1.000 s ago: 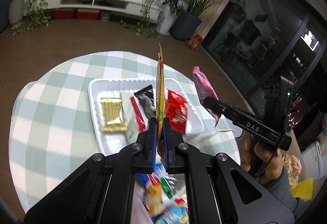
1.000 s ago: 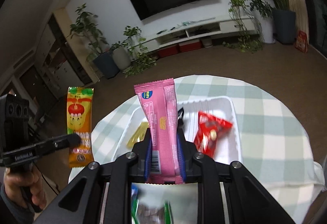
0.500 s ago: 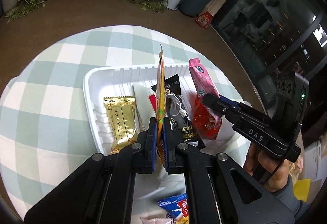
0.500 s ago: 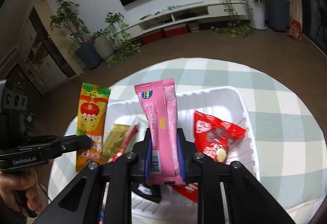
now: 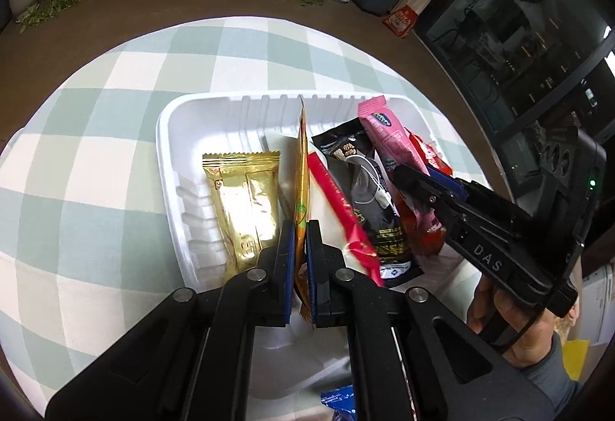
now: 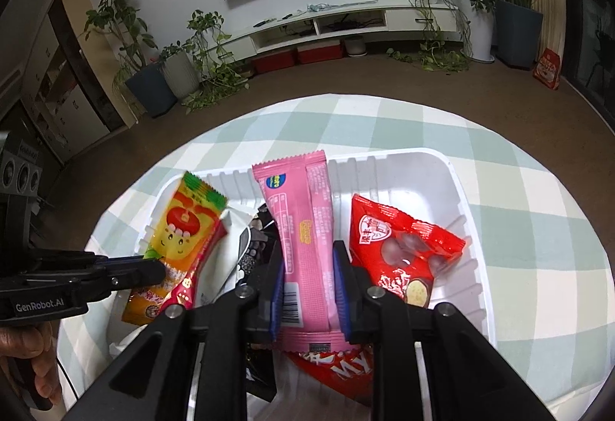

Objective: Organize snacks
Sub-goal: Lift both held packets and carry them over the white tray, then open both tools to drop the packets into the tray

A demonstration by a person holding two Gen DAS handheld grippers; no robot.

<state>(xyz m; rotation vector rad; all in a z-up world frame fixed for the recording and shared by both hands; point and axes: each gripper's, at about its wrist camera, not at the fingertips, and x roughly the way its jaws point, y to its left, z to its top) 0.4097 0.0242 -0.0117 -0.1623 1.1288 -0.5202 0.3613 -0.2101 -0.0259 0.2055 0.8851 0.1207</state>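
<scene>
I have each hand-held gripper clamped on a packet over the white tray [image 5: 169,159]: left [image 5: 301,259] on the yellow one [image 6: 175,240], right [image 6: 307,286] on the pink one [image 6: 303,229]. Several snacks already lie inside; at least one blue packet [image 5: 340,400] waits near the counter's near edge.

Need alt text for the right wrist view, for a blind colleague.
Right gripper clamps a pink packet upright over a white tray of snacks; the left gripper, at far left, holds a yellow-orange packet over it too.
</scene>
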